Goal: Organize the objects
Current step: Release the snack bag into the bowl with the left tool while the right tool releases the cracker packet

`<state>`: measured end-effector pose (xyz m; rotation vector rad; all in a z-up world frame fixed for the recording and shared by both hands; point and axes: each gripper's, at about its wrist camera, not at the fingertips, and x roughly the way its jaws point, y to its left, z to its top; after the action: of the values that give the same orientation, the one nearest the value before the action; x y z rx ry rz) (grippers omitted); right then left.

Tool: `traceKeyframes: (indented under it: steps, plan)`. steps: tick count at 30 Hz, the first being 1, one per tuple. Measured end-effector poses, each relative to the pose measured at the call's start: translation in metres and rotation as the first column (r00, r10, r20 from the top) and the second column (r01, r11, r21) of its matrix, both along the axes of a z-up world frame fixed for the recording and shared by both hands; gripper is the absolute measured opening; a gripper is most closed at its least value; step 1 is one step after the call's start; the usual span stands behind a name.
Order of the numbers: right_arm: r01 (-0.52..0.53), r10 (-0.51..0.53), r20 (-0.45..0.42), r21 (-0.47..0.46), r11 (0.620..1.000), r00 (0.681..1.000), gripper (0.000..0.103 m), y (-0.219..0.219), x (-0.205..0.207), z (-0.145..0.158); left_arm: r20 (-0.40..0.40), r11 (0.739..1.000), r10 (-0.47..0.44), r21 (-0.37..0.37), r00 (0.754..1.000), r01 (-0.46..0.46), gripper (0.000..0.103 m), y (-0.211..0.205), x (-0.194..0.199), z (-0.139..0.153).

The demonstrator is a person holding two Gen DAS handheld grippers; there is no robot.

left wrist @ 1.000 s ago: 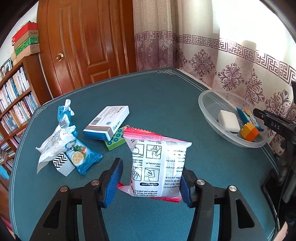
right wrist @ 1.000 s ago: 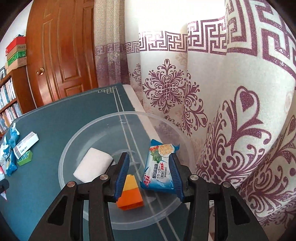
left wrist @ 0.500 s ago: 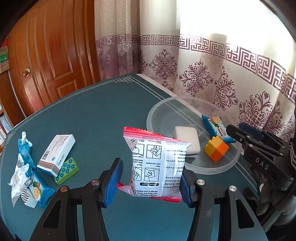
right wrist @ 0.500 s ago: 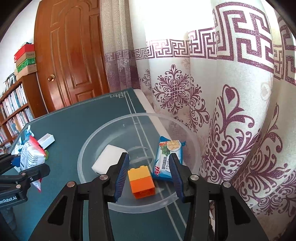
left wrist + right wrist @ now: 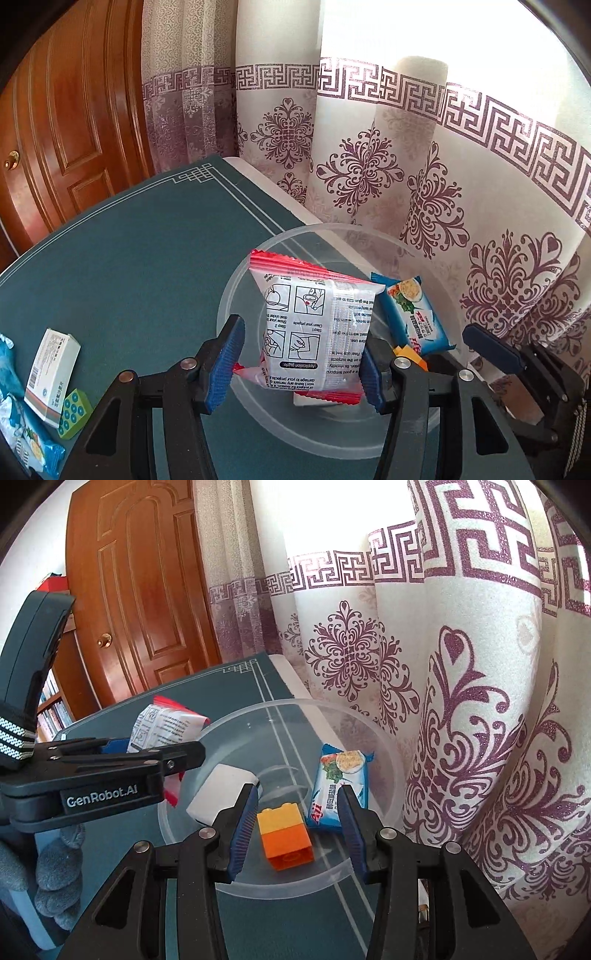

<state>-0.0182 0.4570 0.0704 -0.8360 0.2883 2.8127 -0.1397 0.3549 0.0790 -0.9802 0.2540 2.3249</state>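
left wrist view: left gripper [image 5: 299, 363] has swung from the table's clutter to over the clear plastic bowl [image 5: 258, 273], clamped on the red-edged wipe packet [image 5: 314, 332], so the drop looks next. right gripper [image 5: 297, 827] hangs parted and empty above the orange-yellow brick [image 5: 284, 834], probably not touching it.

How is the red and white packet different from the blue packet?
The red-edged packet is white with drawings and print; the blue packet shows a food picture. The red-edged packet hangs upright in the left tongs above the bowl; the blue packet lies inside it, untouched. Both are sealed plastic packets.
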Motion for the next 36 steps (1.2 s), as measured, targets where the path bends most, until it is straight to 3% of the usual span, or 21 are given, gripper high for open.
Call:
traceKeyframes:
  steps: [3,4,13,20,36]
  plan:
    - [0.001,-0.001,0.001,0.001,1.000,1.000,0.046,0.000,0.000,0.000,-0.012,1.000,0.011,0.023,1.000,-0.010,0.085,0.006,-0.009,0.002]
    - [0.001,-0.001,0.002,0.000,1.000,1.000,0.046,0.000,0.000,-0.001,-0.016,0.999,0.019,0.031,1.000,-0.018,0.088,0.005,-0.010,0.002]
    - [-0.011,0.010,0.017,0.002,1.000,1.000,0.046,-0.005,-0.003,-0.009,0.022,0.994,0.101,0.025,0.995,-0.102,0.091,-0.025,-0.014,-0.010]
    - [-0.024,0.024,0.009,0.006,1.000,1.000,0.046,-0.007,-0.001,-0.006,-0.050,0.988,0.153,-0.021,0.987,-0.154,0.102,-0.042,-0.001,-0.008]
    - [-0.122,0.122,0.000,-0.007,0.993,0.993,0.055,-0.040,0.005,0.005,-0.146,0.964,0.243,-0.077,0.959,-0.256,0.102,-0.095,0.030,-0.007]
